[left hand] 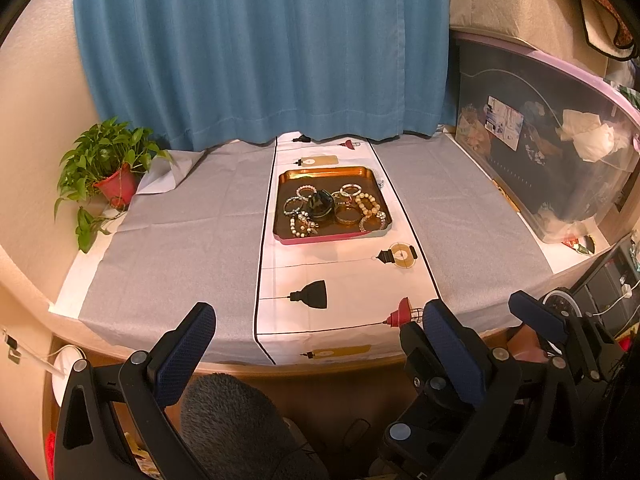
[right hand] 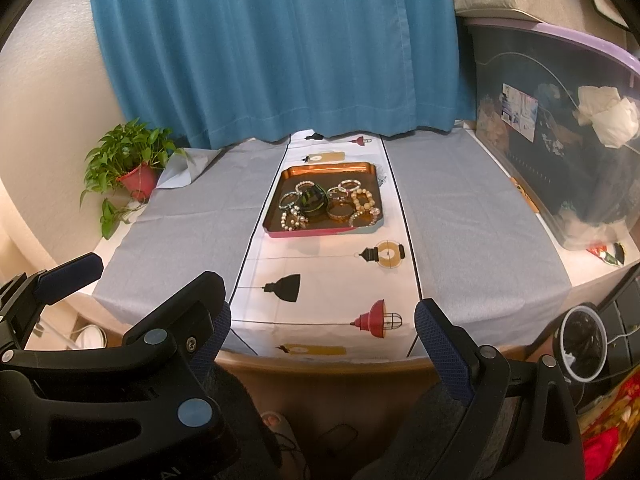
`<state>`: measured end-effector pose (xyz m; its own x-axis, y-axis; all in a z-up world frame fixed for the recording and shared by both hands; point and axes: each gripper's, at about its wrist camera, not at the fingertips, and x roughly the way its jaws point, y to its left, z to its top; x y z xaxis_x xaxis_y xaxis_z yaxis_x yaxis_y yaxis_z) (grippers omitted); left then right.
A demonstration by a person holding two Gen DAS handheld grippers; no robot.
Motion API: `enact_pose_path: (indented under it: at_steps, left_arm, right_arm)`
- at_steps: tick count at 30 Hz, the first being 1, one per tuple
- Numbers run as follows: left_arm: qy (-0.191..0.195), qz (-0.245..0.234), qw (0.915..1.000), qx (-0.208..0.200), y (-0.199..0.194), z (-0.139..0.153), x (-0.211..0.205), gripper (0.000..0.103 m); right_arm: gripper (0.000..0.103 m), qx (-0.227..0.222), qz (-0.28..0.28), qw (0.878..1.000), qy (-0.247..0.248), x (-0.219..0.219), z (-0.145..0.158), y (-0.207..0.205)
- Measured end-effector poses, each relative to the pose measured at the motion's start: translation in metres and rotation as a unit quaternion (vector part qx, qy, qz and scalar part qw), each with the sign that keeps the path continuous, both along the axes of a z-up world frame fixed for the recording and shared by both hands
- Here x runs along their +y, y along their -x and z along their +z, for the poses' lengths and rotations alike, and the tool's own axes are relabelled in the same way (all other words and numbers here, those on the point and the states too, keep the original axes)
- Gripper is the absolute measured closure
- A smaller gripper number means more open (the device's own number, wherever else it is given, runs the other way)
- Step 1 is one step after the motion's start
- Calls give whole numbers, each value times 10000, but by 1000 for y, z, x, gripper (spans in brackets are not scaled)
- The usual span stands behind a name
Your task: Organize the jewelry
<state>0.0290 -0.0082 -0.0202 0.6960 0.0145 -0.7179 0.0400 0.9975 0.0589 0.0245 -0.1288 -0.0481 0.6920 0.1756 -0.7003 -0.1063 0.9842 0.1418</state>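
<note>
On the table (left hand: 180,240), 1 tray (left hand: 320,173), roughly 8 bracelets (left hand: 347,215).

I count one square copper-coloured metal tray (left hand: 320,174) with a pink front edge. Inside that tray I make out roughly nine beaded and metal bracelets (left hand: 349,214), piled too closely for an exact count. Left of the tray stands one leafy green plant in a red pot (left hand: 116,188); right of it, one clear plastic storage bin (left hand: 560,168).
</note>
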Motion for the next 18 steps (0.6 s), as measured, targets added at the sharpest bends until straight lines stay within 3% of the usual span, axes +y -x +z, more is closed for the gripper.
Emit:
enact_pose_path:
  at_steps: [18]
  left_arm:
    - [12, 10, 10000, 8, 2, -3, 2, 0]
  right_arm:
    - [9, 2, 10, 10000, -3, 0, -2, 2]
